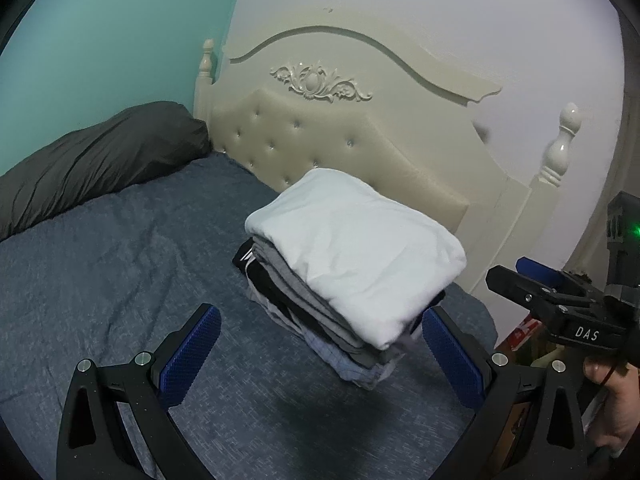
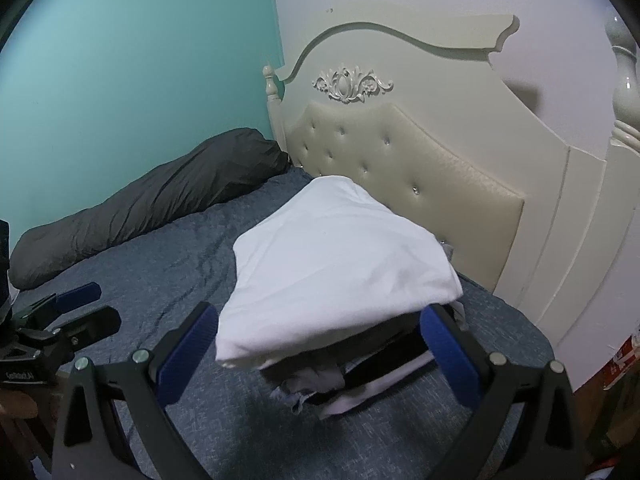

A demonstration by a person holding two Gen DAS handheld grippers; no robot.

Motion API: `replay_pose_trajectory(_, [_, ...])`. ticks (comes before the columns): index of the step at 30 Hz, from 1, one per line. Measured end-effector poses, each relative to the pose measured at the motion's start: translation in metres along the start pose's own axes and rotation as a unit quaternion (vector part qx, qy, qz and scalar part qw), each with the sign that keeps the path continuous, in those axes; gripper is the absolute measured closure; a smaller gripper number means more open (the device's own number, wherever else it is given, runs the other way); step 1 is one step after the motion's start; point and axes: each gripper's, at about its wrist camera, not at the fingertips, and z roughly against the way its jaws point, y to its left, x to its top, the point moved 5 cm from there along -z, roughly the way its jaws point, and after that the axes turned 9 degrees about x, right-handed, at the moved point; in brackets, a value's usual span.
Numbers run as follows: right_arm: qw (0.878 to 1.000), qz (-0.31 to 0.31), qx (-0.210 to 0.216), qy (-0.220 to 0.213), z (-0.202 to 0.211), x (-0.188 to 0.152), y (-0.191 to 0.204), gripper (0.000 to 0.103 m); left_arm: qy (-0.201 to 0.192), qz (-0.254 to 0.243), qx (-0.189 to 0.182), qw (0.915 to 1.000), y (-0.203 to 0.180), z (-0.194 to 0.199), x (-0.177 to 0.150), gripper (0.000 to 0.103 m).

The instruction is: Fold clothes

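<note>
- Stack [image 1: 320, 304] of folded clothes sits on the bed [image 1: 120, 272] by the headboard-end corner. It's soft and floppy and looks ready to slump, so I'd lift it from underneath.
- White top [image 2: 336, 264] is neat, with grey and dark layers below.
- Left gripper [image 1: 320, 356] and right gripper [image 2: 320, 356] are both wide open, holding nothing.

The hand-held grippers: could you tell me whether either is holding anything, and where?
Nothing is held. Left hand-held gripper and right hand-held gripper are both open, facing the folded pile.
</note>
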Motion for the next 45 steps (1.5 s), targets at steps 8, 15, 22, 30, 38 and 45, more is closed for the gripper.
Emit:
replay_pose_trajectory(8, [1.000,-0.001,0.003,-0.006,0.027,-0.006,0.008,0.001,-0.008,-0.003,0.005,0.9999,-0.007,0.026,-0.006,0.000])
replay_pose_trajectory(15, [1.000,-0.002,0.005,-0.013,0.051,-0.009,0.014,0.001,-0.013,-0.011,0.012,0.9998,-0.015,0.045,-0.012,0.000])
replay_pose_trajectory(22, [1.000,-0.004,0.005,-0.016,0.071,-0.016,0.021,0.001,-0.016,-0.003,0.008,0.9998,-0.016,0.063,-0.018,0.000])
replay_pose_trajectory(30, [1.000,-0.005,0.005,-0.019,0.088,-0.024,0.027,0.001,-0.020,-0.011,0.011,0.9997,-0.018,0.081,-0.026,0.000])
replay_pose_trajectory(38, [1.000,-0.005,0.007,-0.020,0.101,-0.032,0.035,0.001,-0.027,-0.011,0.005,0.9996,-0.021,0.100,-0.031,0.000])
replay_pose_trajectory(45, [1.000,-0.006,0.011,-0.021,0.112,-0.038,0.042,0.001,-0.035,-0.020,0.015,0.9991,-0.022,0.115,-0.037,0.000])
